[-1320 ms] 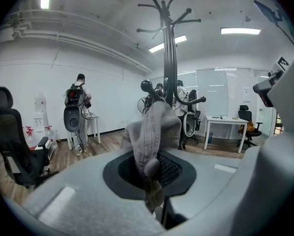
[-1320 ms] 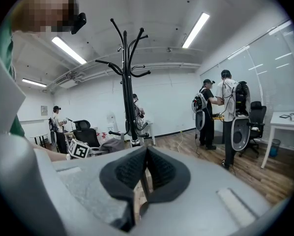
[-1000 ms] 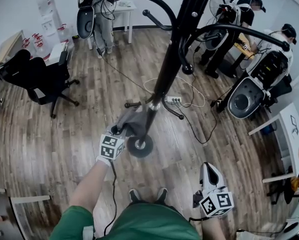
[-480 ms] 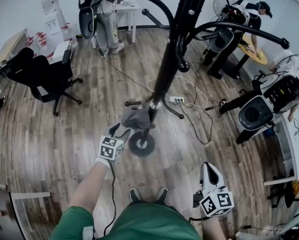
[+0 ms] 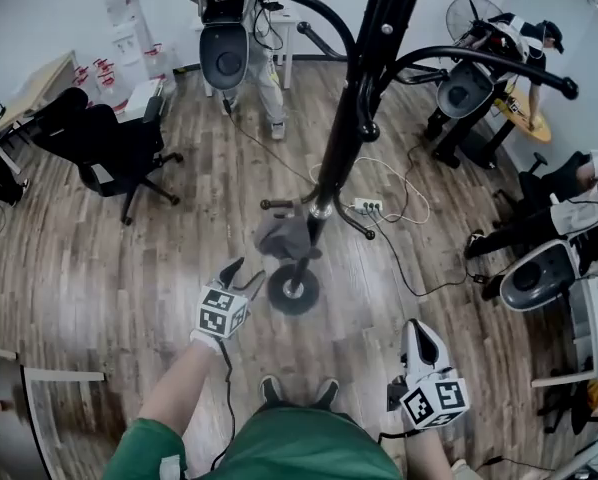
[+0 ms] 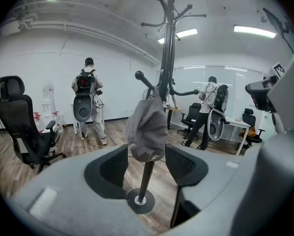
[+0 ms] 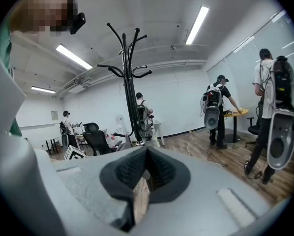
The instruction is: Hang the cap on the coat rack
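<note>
Now the cap [image 5: 282,236] hangs on the coat rack [image 5: 351,118], caught on one of its low hooks and draped close against the black pole, well above the round base [image 5: 293,290] on the wooden floor [image 5: 129,268]. The grey fabric droops loosely, crown side outward.

The left gripper [image 5: 245,273] is released: its jaws have just been opening and now stand wide apart with nothing pressed between them. In the left gripper view the cap [image 6: 147,129] sits framed in the gap between the two dark pads, but it lies beyond them, and neither pad touches it. From the head view this gripper is near the cap, on its lower left, with clear floor showing between them.

The right gripper [image 5: 419,328] is held low at the person's right side, well apart from the rack. Its jaws are closed together on nothing, as the right gripper view [image 7: 146,163] shows, with the coat rack [image 7: 129,82] standing off in the distance.

Around the room, a black office chair [image 5: 109,148] stands to the left, a white power strip [image 5: 367,206] lies with its cables just behind the rack, and several other people stand further off.
</note>
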A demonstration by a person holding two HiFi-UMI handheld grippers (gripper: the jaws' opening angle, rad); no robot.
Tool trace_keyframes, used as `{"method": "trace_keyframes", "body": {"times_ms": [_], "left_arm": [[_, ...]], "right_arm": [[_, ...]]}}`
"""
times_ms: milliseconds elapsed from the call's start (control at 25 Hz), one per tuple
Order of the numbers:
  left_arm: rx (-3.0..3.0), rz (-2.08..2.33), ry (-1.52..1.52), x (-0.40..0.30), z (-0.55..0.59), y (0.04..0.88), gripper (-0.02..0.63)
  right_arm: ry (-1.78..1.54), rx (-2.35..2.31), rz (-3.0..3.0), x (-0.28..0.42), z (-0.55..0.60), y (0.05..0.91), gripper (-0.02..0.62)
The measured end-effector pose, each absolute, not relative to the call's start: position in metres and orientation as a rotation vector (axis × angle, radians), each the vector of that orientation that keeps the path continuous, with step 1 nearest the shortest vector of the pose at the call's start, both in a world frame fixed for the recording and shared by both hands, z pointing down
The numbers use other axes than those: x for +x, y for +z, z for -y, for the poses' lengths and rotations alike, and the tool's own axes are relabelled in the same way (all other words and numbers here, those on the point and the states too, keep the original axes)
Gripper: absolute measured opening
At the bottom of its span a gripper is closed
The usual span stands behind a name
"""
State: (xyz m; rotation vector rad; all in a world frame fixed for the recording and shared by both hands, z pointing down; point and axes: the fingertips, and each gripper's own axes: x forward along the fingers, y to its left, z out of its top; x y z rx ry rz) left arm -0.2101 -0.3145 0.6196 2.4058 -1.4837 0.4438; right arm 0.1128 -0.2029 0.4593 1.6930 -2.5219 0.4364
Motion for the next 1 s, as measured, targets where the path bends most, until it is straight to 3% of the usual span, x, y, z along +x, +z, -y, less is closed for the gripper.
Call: {"method": "trace_keyframes", "body": {"times_ms": [240, 600, 720, 840, 1000], "left_arm": [[2.394, 1.493, 0.285, -0.190, 0.283, 0.583, 0.242], [2.510, 1.594, 0.106, -0.152, 0.248, 0.491, 0.183], [2.538, 1.632, 0.011, -0.144, 0.239, 0.457, 0.135], [2.509, 1.733, -0.014, -0.145, 0.235, 0.431, 0.042], [2.411, 1.842, -0.001, -0.147, 0.231, 0.417, 0.017]], "right_arm": [[0.431, 1.625, 2.595, 0.107, 0.213, 0.454, 0.002], [0.398, 1.543, 2.692, 0.107, 0.232, 0.439, 0.002], [0.370, 1.534, 2.719, 0.112, 0.237, 0.433, 0.002], [0.325, 1.536, 2.753, 0.117, 0.245, 0.423, 0.002], [0.266, 1.540, 2.785, 0.128, 0.257, 0.411, 0.002]]}}
